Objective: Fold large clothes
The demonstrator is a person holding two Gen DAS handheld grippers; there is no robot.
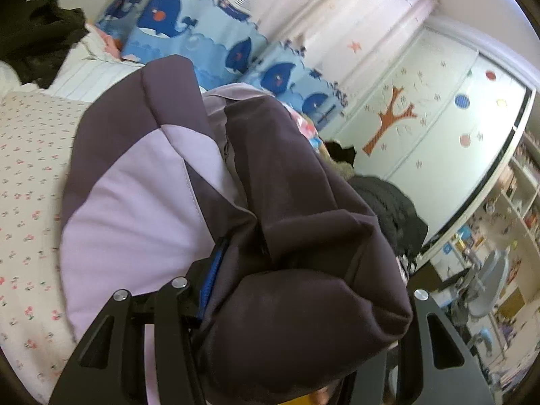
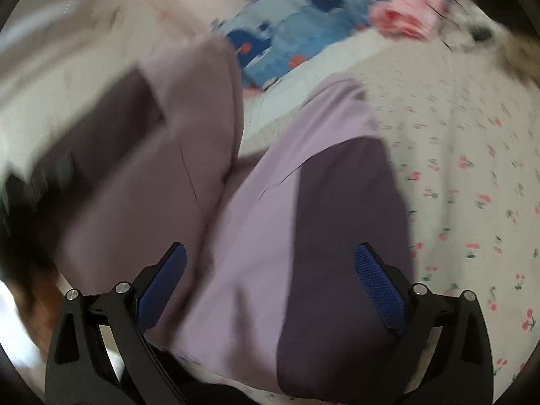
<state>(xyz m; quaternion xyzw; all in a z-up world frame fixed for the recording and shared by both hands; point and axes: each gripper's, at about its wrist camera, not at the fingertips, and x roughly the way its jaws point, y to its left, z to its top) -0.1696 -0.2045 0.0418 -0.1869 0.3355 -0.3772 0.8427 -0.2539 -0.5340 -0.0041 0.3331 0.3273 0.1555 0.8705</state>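
Half done at best: your left claw (image 1: pixel 303 303) pinches the bunched purple garment (image 1: pixel 141 195) above the bed (image 1: pixel 30 155); your right claw (image 2: pixel 270 287) is spread, gripping nothing.

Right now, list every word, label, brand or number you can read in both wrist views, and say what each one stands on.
None can be read.
Purple garment: no print or tag shows.
Whale curtain and wardrobe door: pictures only, no lettering.
Shelf items: too small to read.
Right wrist view: blurred, nothing legible on the floral bedsheet.
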